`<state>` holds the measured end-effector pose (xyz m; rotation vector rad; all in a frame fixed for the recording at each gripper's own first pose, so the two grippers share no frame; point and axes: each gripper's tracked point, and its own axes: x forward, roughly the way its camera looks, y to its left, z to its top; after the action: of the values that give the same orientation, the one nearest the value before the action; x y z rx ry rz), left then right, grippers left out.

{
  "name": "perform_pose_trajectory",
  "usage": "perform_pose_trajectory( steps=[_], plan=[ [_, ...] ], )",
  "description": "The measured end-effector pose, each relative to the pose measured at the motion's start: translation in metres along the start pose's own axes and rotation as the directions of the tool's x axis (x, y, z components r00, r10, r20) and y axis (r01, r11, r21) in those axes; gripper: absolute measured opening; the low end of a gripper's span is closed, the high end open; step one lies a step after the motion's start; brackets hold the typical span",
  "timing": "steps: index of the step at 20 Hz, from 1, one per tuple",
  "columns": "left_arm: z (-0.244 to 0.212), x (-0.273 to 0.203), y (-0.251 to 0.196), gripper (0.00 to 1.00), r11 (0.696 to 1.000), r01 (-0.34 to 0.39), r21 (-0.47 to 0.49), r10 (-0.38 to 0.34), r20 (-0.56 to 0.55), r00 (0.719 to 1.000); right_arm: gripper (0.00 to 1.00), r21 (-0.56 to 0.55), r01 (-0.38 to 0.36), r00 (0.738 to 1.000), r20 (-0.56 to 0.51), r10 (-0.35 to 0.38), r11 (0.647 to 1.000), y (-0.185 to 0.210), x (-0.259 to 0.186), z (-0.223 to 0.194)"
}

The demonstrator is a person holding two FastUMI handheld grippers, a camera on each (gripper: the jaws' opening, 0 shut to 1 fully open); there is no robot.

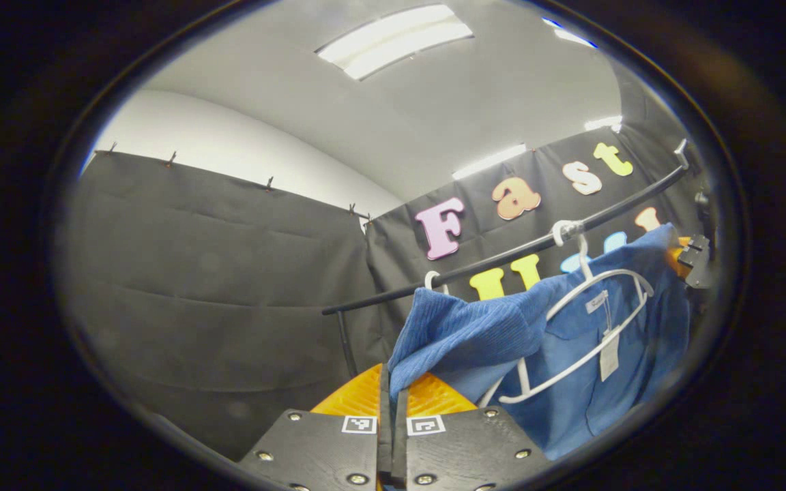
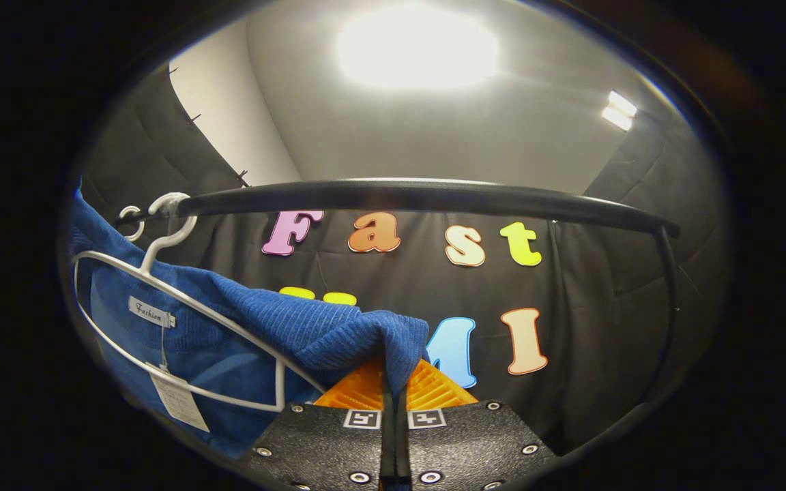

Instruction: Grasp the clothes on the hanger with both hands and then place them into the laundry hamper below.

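A blue ribbed garment [image 1: 475,334] hangs on a white hanger [image 1: 594,320] hooked over a black rail [image 1: 502,256]. My left gripper [image 1: 391,392] is shut on one shoulder edge of the garment, the cloth pinched between its fingers and pulled toward the camera. In the right gripper view the same blue garment [image 2: 284,327] stretches from the white hanger [image 2: 181,300] at the left to my right gripper [image 2: 394,382], which is shut on the other shoulder edge. The hanger's hook [image 2: 164,204] still sits on the rail [image 2: 434,194]. The other gripper [image 1: 693,262] shows at the far right edge.
Black cloth walls close the booth behind and to the sides. The rail's upright post [image 2: 669,300] stands at the right in the right gripper view. A second white hook [image 1: 432,278] hangs on the rail. A paper tag [image 1: 609,354] dangles from the garment's collar.
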<state>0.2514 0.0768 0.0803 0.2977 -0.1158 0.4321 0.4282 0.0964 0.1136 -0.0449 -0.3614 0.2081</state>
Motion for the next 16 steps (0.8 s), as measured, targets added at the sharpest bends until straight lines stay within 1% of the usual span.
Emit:
perform_pose_trajectory(
  steps=[3, 7, 10, 12, 13, 16],
  plan=[
    [-0.006, 0.017, 0.006, 0.00, 1.000, -0.005, 0.002, 0.005, -0.011, 1.000, 0.00, -0.004, 0.014, 1.000, -0.011, -0.014, 1.000, -0.001, 0.012, -0.011],
    [-0.023, 0.036, 0.000, 0.01, 0.999, 0.010, 0.037, -0.009, -0.037, 0.999, 0.00, 0.017, 0.039, 0.998, -0.059, -0.038, 0.999, 0.001, 0.023, -0.032],
    [-0.043, 0.039, -0.005, 0.00, 0.999, 0.030, 0.020, -0.029, -0.080, 0.996, 0.00, 0.040, 0.052, 0.993, -0.106, -0.048, 0.998, 0.000, 0.028, -0.049],
    [-0.054, 0.040, -0.004, 0.01, 0.999, 0.038, -0.002, -0.038, -0.100, 0.994, 0.00, 0.048, 0.055, 0.989, -0.139, -0.048, 0.997, 0.002, 0.031, -0.061],
    [-0.060, 0.040, -0.006, 0.00, 0.999, 0.046, -0.008, -0.046, -0.109, 0.993, 0.00, 0.048, 0.052, 0.987, -0.154, -0.044, 0.997, 0.006, 0.033, -0.068],
    [-0.073, 0.043, -0.012, 0.00, 0.998, 0.064, -0.019, -0.066, -0.131, 0.989, 0.00, 0.041, 0.040, 0.980, -0.196, -0.032, 0.998, 0.006, 0.037, -0.088]
  ],
)
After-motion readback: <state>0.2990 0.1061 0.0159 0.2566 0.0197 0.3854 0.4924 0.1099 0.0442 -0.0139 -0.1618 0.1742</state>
